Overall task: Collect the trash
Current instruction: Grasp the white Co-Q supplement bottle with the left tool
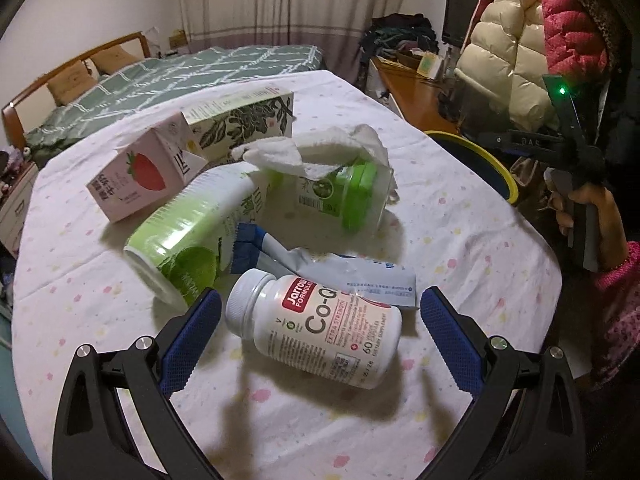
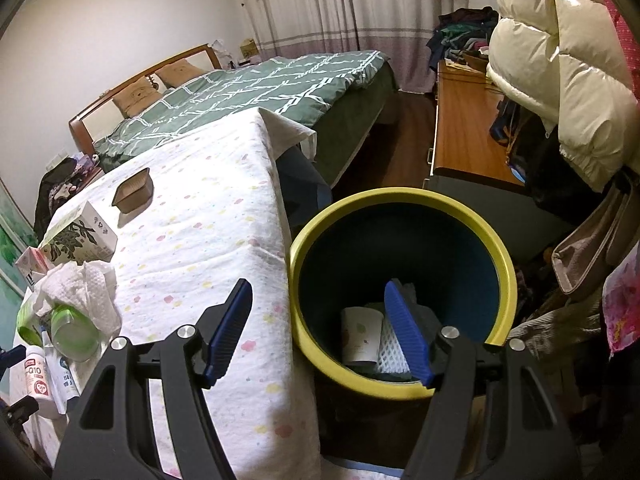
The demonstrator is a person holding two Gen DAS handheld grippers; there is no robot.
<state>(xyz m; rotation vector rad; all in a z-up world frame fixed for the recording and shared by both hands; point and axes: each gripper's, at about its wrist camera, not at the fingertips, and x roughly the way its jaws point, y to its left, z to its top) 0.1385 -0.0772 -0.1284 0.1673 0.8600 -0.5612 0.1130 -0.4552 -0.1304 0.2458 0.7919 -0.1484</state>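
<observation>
A white supplement bottle (image 1: 316,328) lies on its side on the flowered tablecloth (image 1: 460,220), between the blue pads of my left gripper (image 1: 320,294). The jaws stand wide and touch nothing. Behind it lie a blue-white sachet (image 1: 352,270), a green can (image 1: 188,236), a pink strawberry carton (image 1: 136,180), a leaf-print box (image 1: 240,120), and a tissue (image 1: 316,152) draped over a green-lidded tub (image 1: 352,196). My right gripper (image 2: 318,286) hangs open and empty over the table edge and the yellow-rimmed bin (image 2: 400,198). A paper cup (image 2: 360,334) and white foam net (image 2: 390,350) lie inside the bin.
A small brown tray (image 2: 134,192) sits farther back on the table. The bin stands on the floor against the table's right side. Beyond are a bed (image 2: 260,92), a wooden desk (image 2: 464,128) and hanging puffer jackets (image 2: 560,80).
</observation>
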